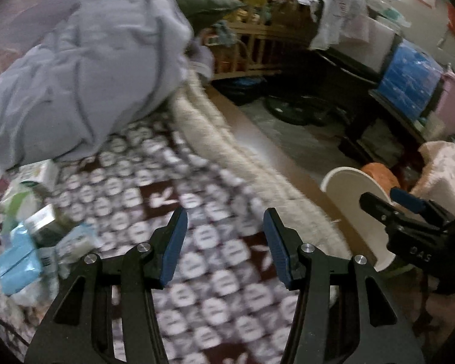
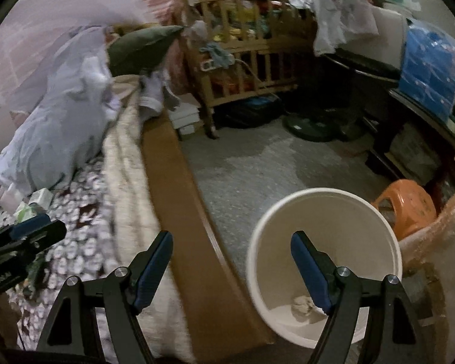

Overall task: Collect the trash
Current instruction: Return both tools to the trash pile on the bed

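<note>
White bin (image 2: pixel 324 261) on the floor beside the bed, one crumpled wad (image 2: pixel 303 305) inside.
Right gripper (image 2: pixel 232 270) tilts down above it, jaws spread, empty; left gripper (image 1: pixel 226 245) likewise over the bedspread (image 1: pixel 197 206), near packets (image 1: pixel 30 236).

Dim room: a bed (image 1: pixel 215 273) with a rabbit-patterned blanket and rumpled grey duvet (image 1: pixel 85 69), a wooden crib (image 2: pixel 245 60) behind, speckled grey floor (image 2: pixel 251 163), an orange stool (image 2: pixel 409 206).
</note>
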The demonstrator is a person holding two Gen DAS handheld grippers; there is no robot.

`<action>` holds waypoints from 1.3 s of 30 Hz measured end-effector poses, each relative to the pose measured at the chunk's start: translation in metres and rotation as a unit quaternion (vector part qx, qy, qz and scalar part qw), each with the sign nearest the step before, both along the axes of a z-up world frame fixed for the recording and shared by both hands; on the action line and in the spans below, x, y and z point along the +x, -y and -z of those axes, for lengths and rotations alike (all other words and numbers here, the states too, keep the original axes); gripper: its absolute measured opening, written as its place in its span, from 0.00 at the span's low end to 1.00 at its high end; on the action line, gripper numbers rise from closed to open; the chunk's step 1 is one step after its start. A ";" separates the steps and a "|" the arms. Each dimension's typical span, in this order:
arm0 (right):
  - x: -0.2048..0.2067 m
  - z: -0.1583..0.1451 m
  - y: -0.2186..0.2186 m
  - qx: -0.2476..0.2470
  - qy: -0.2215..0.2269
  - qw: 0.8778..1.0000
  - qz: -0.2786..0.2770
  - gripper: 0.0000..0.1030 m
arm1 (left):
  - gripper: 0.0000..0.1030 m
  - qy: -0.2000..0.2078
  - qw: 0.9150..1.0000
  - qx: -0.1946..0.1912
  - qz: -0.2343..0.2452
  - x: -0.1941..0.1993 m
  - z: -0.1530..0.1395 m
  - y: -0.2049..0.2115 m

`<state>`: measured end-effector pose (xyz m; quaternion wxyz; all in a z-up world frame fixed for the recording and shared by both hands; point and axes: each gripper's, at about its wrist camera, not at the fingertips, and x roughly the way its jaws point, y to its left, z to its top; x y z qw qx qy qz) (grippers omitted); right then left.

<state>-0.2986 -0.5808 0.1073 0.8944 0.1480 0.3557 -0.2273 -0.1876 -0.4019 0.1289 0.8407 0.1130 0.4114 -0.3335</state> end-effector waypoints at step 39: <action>0.109 0.020 -0.210 0.043 -0.043 0.970 -0.236 0.76 | 0.49 -0.015 0.973 0.012 -0.231 0.057 -0.002 -0.302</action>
